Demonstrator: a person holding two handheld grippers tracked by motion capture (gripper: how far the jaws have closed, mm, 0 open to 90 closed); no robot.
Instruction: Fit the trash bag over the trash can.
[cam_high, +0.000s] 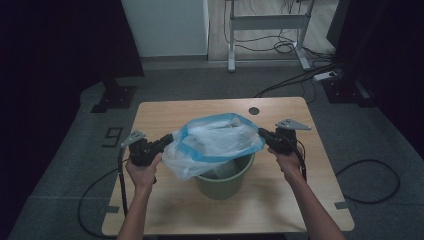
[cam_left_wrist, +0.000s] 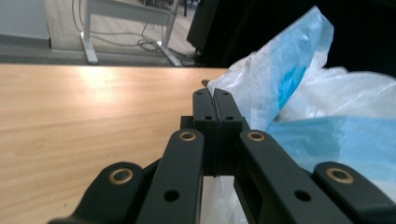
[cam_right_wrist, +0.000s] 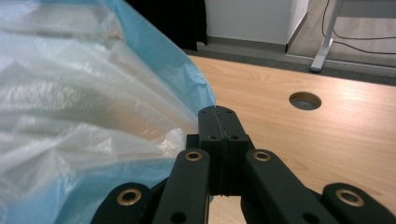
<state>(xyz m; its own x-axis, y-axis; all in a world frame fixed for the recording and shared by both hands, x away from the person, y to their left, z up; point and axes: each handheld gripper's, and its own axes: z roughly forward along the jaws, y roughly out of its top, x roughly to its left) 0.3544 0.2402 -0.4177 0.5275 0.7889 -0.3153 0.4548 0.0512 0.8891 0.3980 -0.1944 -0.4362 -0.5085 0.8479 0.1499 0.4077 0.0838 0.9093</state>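
A translucent plastic bag (cam_high: 215, 142) with a blue rim hangs stretched over a green bucket (cam_high: 225, 182) in the middle of the wooden table (cam_high: 280, 200). My left gripper (cam_high: 169, 139) is shut on the bag's left edge and my right gripper (cam_high: 262, 133) on its right edge. In the left gripper view the jaws (cam_left_wrist: 215, 95) meet at the tip, where the bag (cam_left_wrist: 299, 93) begins and spreads right. In the right gripper view the shut gripper (cam_right_wrist: 217, 112) pinches the blue rim, with the bag (cam_right_wrist: 93, 93) billowing to the left. The bag hides most of the bucket's mouth.
A round cable hole (cam_high: 254, 110) sits near the table's far edge, also in the right gripper view as a cable hole (cam_right_wrist: 305, 100). Beyond the table stand a white cabinet (cam_high: 165, 27) and a desk frame (cam_high: 267, 30), with cables on the floor (cam_high: 370, 180).
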